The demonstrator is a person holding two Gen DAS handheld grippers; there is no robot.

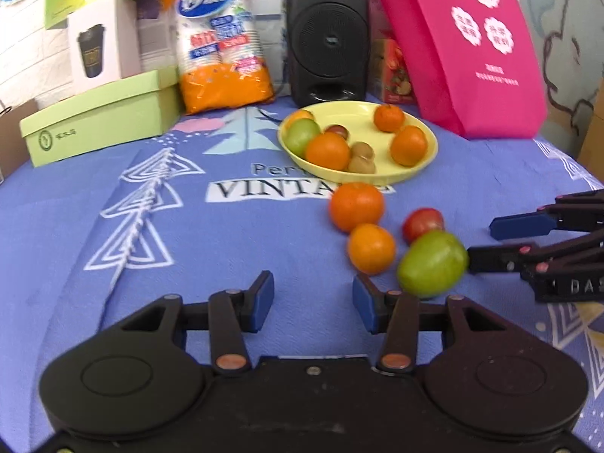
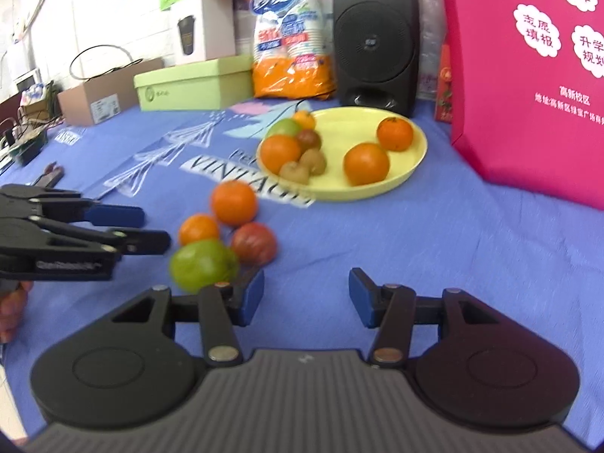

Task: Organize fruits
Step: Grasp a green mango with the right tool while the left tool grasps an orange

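On the counter [image 1: 211,238], draped in a blue printed cloth, we hold our left hand-held gripper [image 1: 313,302] spread with nothing between its blue pads. Our right hand-held gripper [image 2: 305,298] is likewise spread and empty. Four loose fruits cluster between them: a green apple [image 1: 432,264], a red tomato [image 1: 422,222] and two oranges [image 1: 356,205], just in front of the yellow plate [image 1: 411,173] already bearing oranges, kiwis and another green apple. A black speaker [image 1: 326,37] stands behind the plate.
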